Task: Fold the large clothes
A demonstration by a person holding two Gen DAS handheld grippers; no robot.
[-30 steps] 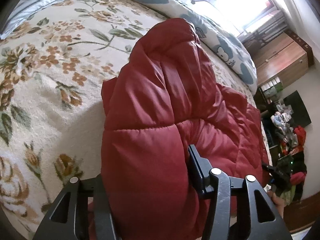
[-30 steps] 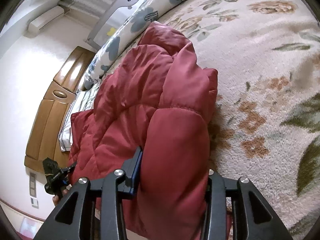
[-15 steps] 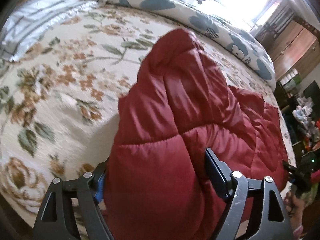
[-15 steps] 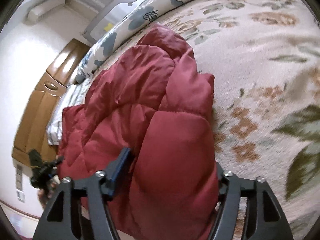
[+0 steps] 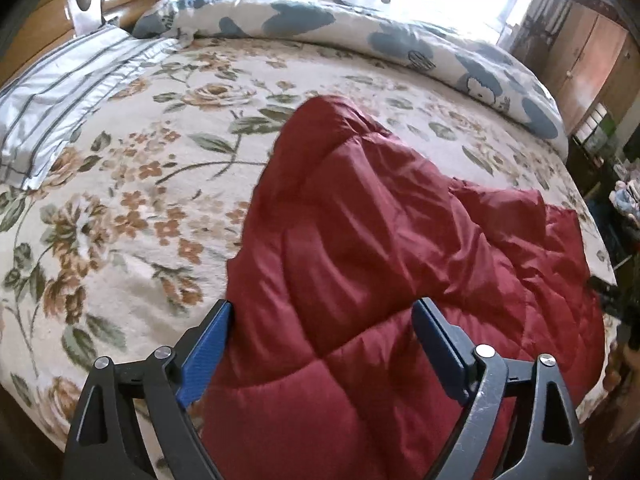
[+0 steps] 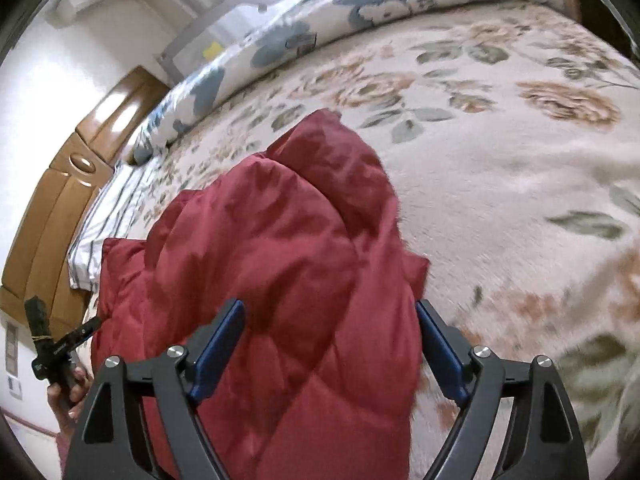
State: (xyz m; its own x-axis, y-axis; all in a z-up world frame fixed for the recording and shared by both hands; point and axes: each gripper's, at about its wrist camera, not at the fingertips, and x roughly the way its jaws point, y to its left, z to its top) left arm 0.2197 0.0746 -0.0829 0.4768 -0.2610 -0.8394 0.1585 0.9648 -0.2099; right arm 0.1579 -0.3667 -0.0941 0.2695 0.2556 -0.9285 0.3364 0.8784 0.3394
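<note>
A dark red quilted jacket (image 5: 380, 220) lies bunched and folded over on the floral bed cover (image 5: 140, 160). My left gripper (image 5: 322, 306) hovers above its near end, open, with its blue pads (image 5: 204, 348) wide apart and the padded fabric below and between them, not pinched. In the right wrist view the same jacket (image 6: 280, 240) fills the middle. There my right gripper (image 6: 330, 306) is open with its jaws still opening, straddling the near fold without squeezing it. The left gripper (image 6: 52, 344) and the hand (image 6: 68, 396) holding it show at the far left.
A rolled blue-and-white duvet (image 5: 400, 40) runs along the far side of the bed. A striped pillow (image 5: 60, 88) lies by the wooden headboard (image 6: 52, 208). A wooden wardrobe (image 5: 592, 60) and floor clutter (image 5: 624, 196) stand past the bed's right edge.
Both grippers were shut on folds of the jacket; both opened and let go. Both have drawn back and upward, and the jacket stays heaped on the bed.
</note>
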